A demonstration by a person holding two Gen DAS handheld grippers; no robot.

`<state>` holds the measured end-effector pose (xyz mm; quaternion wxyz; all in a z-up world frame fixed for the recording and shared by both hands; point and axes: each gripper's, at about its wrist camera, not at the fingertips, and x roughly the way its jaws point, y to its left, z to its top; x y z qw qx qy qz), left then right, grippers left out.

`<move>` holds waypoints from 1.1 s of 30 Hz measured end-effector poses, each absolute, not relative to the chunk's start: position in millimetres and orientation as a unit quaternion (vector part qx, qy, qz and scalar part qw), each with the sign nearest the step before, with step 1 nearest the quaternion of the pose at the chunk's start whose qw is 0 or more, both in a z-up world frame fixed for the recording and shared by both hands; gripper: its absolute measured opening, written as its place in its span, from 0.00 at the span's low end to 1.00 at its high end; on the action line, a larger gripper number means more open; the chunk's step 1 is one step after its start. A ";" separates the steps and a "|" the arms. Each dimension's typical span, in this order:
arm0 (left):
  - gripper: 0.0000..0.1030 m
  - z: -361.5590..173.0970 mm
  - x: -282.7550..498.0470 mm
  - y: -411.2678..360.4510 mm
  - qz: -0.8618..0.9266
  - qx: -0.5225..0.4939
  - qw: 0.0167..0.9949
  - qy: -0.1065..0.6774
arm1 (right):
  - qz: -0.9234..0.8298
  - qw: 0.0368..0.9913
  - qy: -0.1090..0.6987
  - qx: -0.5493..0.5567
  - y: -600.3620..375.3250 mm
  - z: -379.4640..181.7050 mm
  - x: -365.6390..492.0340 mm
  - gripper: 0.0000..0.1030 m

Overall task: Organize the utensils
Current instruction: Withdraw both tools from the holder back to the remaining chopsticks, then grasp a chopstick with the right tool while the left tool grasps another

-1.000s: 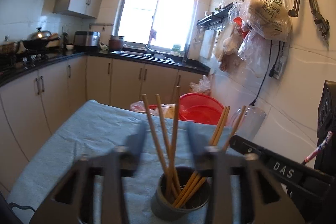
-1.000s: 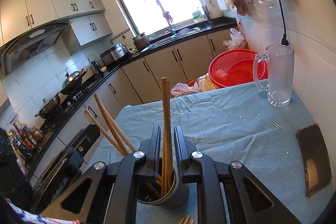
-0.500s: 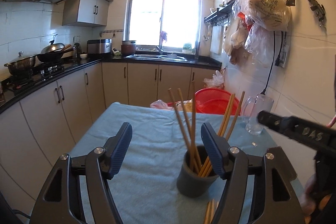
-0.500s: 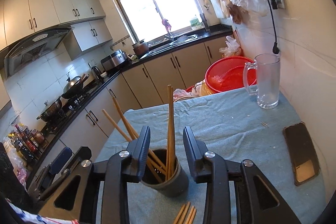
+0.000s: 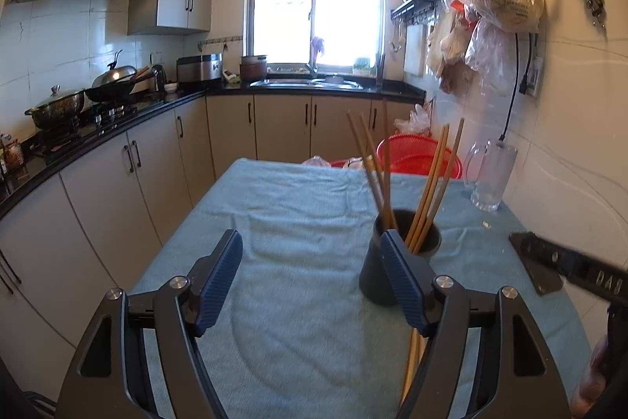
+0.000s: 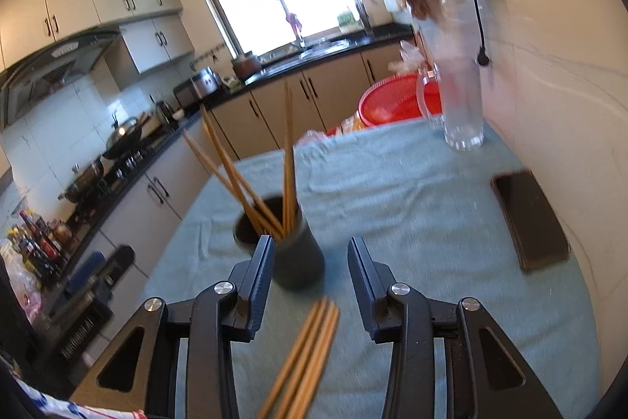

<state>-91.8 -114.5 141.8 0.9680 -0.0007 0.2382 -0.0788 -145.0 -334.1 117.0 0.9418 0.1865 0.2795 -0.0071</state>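
Standing in the dark cup on the blue cloth are several chopsticks; more chopsticks lie just before the cup. Both the left gripper and right gripper are opening, empty, near that cup.

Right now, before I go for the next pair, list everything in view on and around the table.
holder cup: one, dark grey, upright on the cloth.
chopsticks in cup: several, wooden, leaning out of the cup.
loose chopsticks: a few, wooden, flat on the cloth near the camera.
tablecloth: one, pale blue, covering the table.
glass mug: one, clear, far right corner.
phone: one, black, right edge of the cloth.
basket: one, red, beyond the table.
left hand-held gripper: jaws opening, nothing between.
right hand-held gripper: jaws opening, nothing gripped.
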 end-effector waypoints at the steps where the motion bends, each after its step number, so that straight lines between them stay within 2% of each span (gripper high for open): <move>1: 0.71 138.2 -94.0 -111.1 -0.078 -0.001 0.966 0.246 | -0.007 0.940 0.287 0.185 -332.6 111.2 -147.1 0.40; 8: 0.71 104.2 -102.6 -92.0 -0.062 0.005 0.952 0.300 | 0.025 0.915 0.371 0.153 -312.6 51.9 -161.4 0.40; 11: 0.71 88.2 -105.7 -88.5 -0.061 0.010 0.945 0.321 | 0.035 0.908 0.399 0.124 -299.3 30.5 -162.3 0.31; 15: 0.71 72.2 -108.3 -91.3 -0.065 0.020 0.936 0.345 | 0.040 0.903 0.419 0.088 -284.0 12.7 -159.2 0.28; 33: 0.71 49.9 -104.8 -104.9 -0.082 0.033 0.921 0.378 | -0.001 0.893 0.448 0.037 -263.8 -0.3 -155.1 0.27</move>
